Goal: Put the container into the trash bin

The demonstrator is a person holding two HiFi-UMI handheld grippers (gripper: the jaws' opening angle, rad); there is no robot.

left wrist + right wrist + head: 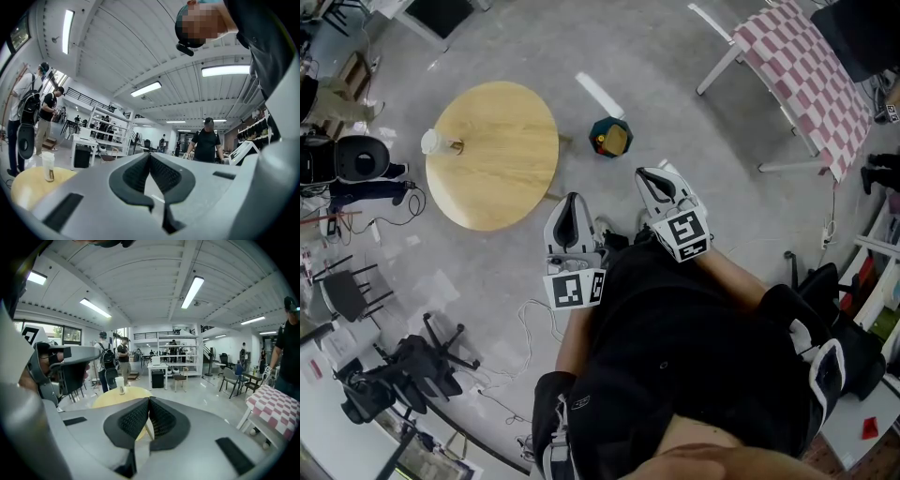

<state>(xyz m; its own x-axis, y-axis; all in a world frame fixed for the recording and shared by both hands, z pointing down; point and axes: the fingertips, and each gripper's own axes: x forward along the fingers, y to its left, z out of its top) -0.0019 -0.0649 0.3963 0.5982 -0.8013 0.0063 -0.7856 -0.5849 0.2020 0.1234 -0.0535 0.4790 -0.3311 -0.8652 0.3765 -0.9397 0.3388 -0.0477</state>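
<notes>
The container is a clear plastic cup with a little brown liquid. It stands upright at the left edge of a round wooden table. A small dark green trash bin sits on the floor just right of the table. My left gripper and right gripper are held close to my body, well short of the table, both shut and empty. The left gripper view has the cup far left of the shut jaws. In the right gripper view the cup stands on the table beyond the shut jaws.
A folding table with a pink checked top stands at the upper right. Toppled black office chairs and cables lie lower left, and a black round device sits left of the table. People stand in the room beyond.
</notes>
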